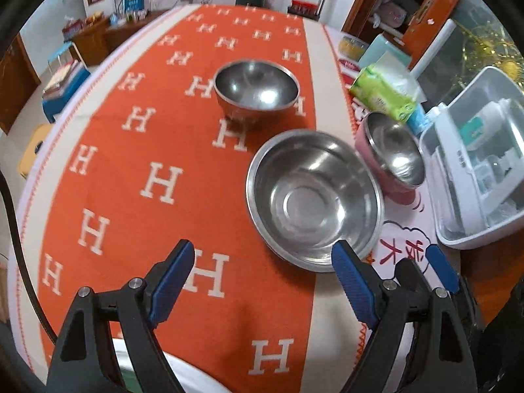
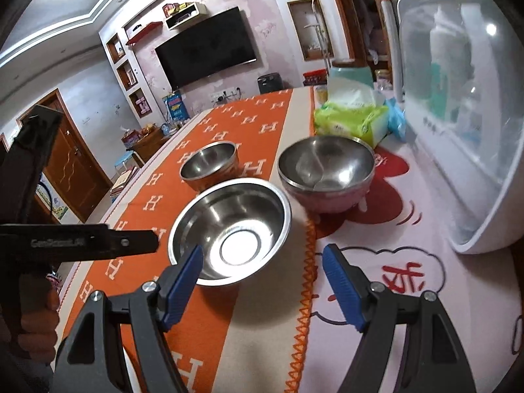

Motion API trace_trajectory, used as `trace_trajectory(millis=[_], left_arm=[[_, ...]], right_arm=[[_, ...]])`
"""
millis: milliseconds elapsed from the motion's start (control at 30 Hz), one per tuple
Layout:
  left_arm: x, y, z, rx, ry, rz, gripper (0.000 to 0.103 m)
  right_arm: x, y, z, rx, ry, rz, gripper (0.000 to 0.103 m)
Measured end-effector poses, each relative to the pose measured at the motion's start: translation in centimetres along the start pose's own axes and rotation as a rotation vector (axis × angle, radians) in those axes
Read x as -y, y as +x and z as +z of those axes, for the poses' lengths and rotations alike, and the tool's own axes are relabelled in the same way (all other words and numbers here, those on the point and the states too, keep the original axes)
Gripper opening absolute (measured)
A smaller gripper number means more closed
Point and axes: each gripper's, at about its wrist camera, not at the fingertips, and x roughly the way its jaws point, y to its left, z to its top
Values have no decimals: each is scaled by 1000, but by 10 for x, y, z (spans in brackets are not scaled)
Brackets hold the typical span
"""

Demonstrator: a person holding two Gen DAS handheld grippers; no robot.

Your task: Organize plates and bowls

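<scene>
Both hands are over the table and nothing is picked up yet. My left gripper (image 1: 262, 273) stands wide, blue pads apart with only the orange cloth (image 1: 157, 150) between them. My right gripper (image 2: 262, 281) is spread wide too, empty, its left pad hanging in front of the near rim of the wide steel bowl (image 2: 229, 226).

Three bowls to sort. The wide steel bowl sits nearest me, at the edge of the orange cloth where it meets the cream border. Behind it, further out on the cloth, is the deeper steel bowl (image 1: 257, 90), standing alone. Off to the right, on the pink printed mat (image 2: 409, 262), is the pink bowl (image 2: 327, 172) with its steel lining, just beside the wide one; I can't tell if they touch. I see no plates from either camera.

So I'd call this the approach, the very start of the job: I'm lining up on the wide bowl. From the left camera its near rim lies just past my right-hand pad, so that hand is offset to the left of it.

Next move, as I judge it: pick one rim and straddle it, one pad inside, one outside, then close. The steel is slick and the wall slopes, so the bite needs to go well down over the lip or it may slide out. The white plastic caddy (image 1: 475, 177) and the green tissue pack (image 2: 355, 119) crowd the right side, so I want to lift clear of them.
</scene>
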Motion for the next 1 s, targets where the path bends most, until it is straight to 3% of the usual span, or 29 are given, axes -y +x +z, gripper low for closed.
trace_trajectory(millis=[367, 467, 600, 767, 933, 1000], left_arm=[[-6, 59, 3, -92, 3, -37, 76], [-5, 67, 3, -114, 2, -48, 65], [-8, 72, 3, -124, -20, -80, 60], [-5, 78, 3, -153, -14, -108, 38], [-1, 81, -1, -163, -18, -135, 26], [-1, 80, -3, -162, -17, -137, 25]], right_arm=[[10, 39, -11, -56, 25, 43, 73], [9, 46, -12, -69, 35, 56, 68], [8, 54, -15, -86, 43, 72, 58], [5, 62, -17, -103, 37, 89, 53], [7, 64, -19, -105, 39, 90, 46], [7, 64, -19, -108, 41, 89, 40]])
